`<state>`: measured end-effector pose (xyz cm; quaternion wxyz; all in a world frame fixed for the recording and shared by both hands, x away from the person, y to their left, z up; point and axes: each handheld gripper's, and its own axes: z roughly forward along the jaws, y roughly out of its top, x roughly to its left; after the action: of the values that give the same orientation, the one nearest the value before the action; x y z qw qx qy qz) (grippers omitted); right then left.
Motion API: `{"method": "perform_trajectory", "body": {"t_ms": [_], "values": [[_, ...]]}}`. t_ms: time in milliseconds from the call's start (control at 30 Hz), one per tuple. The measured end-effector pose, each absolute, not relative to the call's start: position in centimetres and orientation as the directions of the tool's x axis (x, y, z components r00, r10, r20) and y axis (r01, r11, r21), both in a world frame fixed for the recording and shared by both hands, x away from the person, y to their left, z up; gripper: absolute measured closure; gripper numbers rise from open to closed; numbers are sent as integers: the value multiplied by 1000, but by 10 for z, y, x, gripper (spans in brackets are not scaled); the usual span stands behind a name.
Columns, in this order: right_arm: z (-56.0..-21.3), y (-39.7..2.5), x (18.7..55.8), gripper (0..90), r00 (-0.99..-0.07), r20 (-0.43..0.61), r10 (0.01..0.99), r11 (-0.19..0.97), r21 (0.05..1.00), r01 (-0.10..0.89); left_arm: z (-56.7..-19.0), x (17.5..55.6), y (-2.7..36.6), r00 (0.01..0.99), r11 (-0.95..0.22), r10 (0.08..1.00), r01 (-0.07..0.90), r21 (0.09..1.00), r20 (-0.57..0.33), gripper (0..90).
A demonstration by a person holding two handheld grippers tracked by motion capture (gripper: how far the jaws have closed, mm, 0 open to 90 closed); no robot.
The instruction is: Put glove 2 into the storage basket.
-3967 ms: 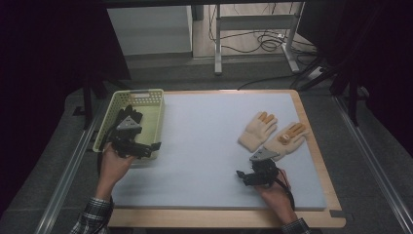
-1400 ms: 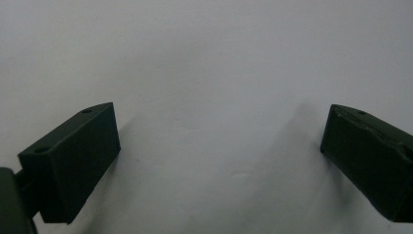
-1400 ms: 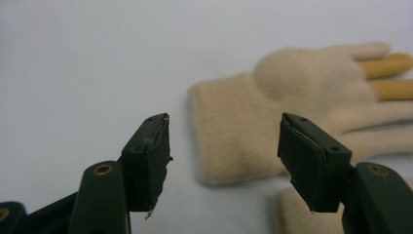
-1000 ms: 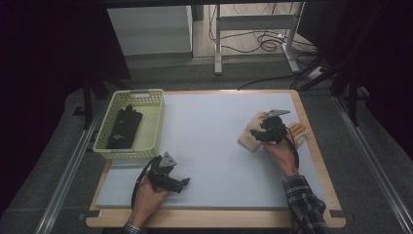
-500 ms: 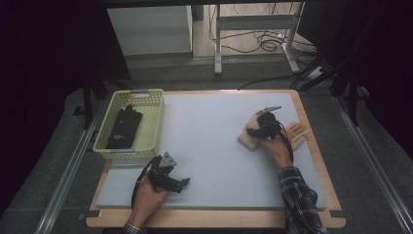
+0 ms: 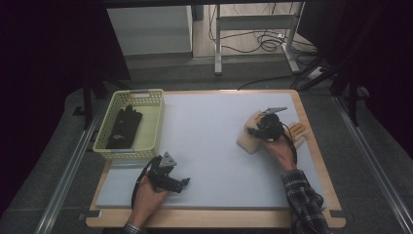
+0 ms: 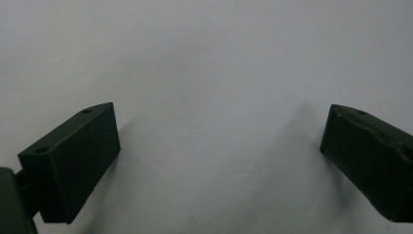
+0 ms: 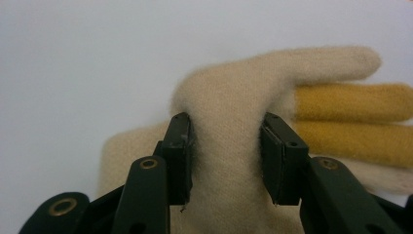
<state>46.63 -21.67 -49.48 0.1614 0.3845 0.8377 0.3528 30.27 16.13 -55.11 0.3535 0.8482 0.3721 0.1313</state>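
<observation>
Two cream knit gloves with yellow fingers lie at the mat's right side. My right gripper (image 6: 263,127) is shut on a raised fold of one cream glove (image 6: 249,139) (image 8: 229,126), its jaws pinching the fabric from both sides. The second cream glove (image 6: 298,130) lies just right of it, its yellow fingers (image 8: 350,117) showing behind the pinched fold. A black glove (image 6: 124,126) lies in the pale green basket (image 6: 152,126) at the left. My left gripper (image 6: 181,184) (image 7: 219,151) rests open near the mat's front left, nothing between its jaws.
A light blue mat (image 6: 209,146) covers the wooden table (image 6: 214,218). Metal rails run along both sides of the table. A white cabinet (image 6: 148,29) and a metal stand with cables (image 6: 253,34) are on the floor beyond the far edge.
The left gripper left the black glove in the basket and came to the front left. The right gripper moved onto the cream glove and shut on it.
</observation>
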Motion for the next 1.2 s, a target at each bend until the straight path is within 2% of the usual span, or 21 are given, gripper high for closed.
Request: {"method": "perform_trajectory", "body": {"t_ms": [300,367,500,600,733,800,900,1200], "values": [[-470,-186,424,574,-782,-22,623,547,727,415,-551,303,161,689,-474,724,538,697,-40,10],[-468,-168,406,567,-840,-9,542,586,720,371,-551,303,161,689,-474,724,538,697,-40,9],[-476,-141,382,555,-904,1,427,649,697,307,-551,303,161,690,-476,723,536,697,-37,10],[-490,-129,374,520,-919,-12,394,678,678,282,-551,303,161,690,-476,723,536,697,-36,10],[-508,-122,375,379,-910,14,414,674,668,317,-551,303,161,689,-474,724,538,697,-39,10],[-506,-127,377,350,-900,37,434,644,686,339,-551,303,161,689,-474,724,538,697,-39,10],[-496,-142,382,341,-879,77,471,584,719,376,-551,303,161,689,-474,724,538,697,-39,10],[-497,-192,401,354,-745,51,665,503,707,497,-551,303,161,689,-475,724,538,697,-39,10]]}}
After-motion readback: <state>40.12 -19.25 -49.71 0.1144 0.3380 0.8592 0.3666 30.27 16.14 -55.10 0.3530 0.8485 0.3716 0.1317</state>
